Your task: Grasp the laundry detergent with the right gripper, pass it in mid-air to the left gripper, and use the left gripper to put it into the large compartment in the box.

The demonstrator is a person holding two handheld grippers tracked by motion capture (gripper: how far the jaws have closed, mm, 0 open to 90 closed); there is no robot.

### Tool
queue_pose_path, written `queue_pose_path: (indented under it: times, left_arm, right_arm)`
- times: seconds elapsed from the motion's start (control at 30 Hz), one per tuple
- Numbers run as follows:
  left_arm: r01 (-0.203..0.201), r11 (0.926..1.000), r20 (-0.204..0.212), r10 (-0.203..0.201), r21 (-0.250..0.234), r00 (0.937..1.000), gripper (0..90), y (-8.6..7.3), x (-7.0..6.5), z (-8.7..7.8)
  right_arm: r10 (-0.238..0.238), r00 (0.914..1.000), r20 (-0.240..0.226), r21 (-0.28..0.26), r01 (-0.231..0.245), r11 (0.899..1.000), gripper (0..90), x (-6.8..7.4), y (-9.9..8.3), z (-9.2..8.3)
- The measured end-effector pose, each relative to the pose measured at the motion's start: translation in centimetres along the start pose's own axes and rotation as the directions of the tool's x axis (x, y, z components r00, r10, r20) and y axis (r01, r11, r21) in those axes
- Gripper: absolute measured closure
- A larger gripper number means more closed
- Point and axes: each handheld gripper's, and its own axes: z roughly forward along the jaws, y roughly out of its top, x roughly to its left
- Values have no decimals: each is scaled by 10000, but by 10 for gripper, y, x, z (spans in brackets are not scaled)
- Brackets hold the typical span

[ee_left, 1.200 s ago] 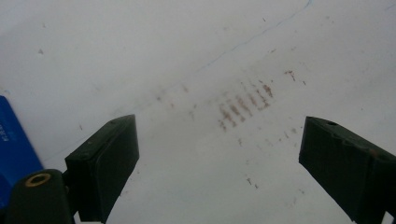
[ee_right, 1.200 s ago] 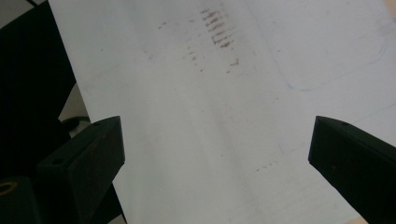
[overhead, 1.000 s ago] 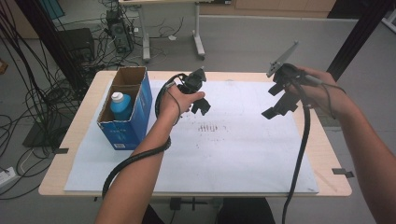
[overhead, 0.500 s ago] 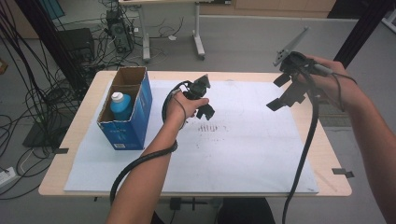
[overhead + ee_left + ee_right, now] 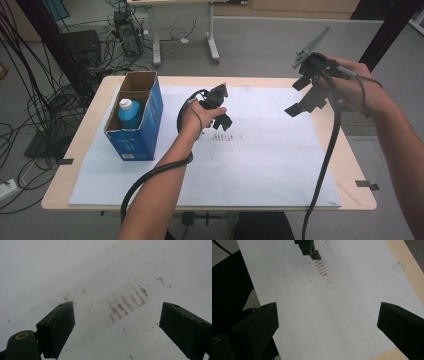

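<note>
My left gripper [image 5: 223, 108] hangs low over the middle of the white paper sheet [image 5: 260, 165], jaws wide open with nothing between them. In the left gripper view it [image 5: 120, 325] looks down on a patch of short brown marks [image 5: 127, 302] on the paper. My right gripper [image 5: 298, 96] is held higher over the sheet's far right part, also open and empty. The right gripper view has that gripper [image 5: 329, 327] above bare paper, with the left gripper [image 5: 308, 247] and the brown marks [image 5: 322, 268] farther off.
A blue cardboard box [image 5: 142, 127] stands open at the table's left, a blue bottle with a white cap [image 5: 129, 112] inside it. The wooden table [image 5: 350, 165] shows around the sheet. Black cables trail from both grippers. Behind the table are floor cables and another desk's legs.
My left hand has sunk toward the paper and drifted a little to the right. The right hand has stayed almost where it was. Both grippers' jaws keep the same width.
</note>
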Motion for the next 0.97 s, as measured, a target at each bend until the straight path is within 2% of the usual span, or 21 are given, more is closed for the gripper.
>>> queue_pose_path:
  times: [0.67,0.97]
  left_arm:
    - [269,9996,221,-270,33,9994,133,-3,4,-2]
    - [241,9997,264,-242,36,9994,133,-2,1,-1]
  right_arm:
    - [-18,10000,-44,63,19,10000,31,0,1,4]
    - [-37,10000,1,16,37,10000,30,2,1,2]
